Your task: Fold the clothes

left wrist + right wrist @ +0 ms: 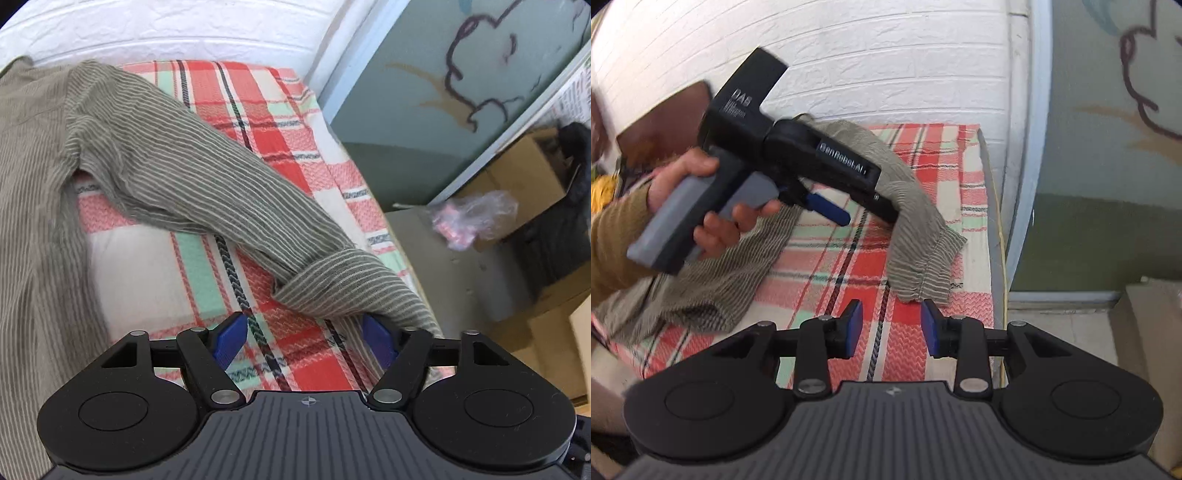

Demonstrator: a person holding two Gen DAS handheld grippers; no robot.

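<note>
An olive shirt with thin pale stripes lies on a red, white and mint plaid blanket. One sleeve runs from it towards my left gripper. The sleeve's cuff drapes over that gripper's right finger, while the blue pads stand wide apart and press on nothing. In the right wrist view a hand holds the left gripper, and the cuff hangs from its tip down onto the blanket. My right gripper is open just short of the cuff, with only blanket between its pads.
A white brick wall runs behind the bed. The bed's right edge drops beside a teal painted wall. A cardboard box and a crumpled plastic bag lie beyond that edge. A mustard sleeve covers the person's arm at left.
</note>
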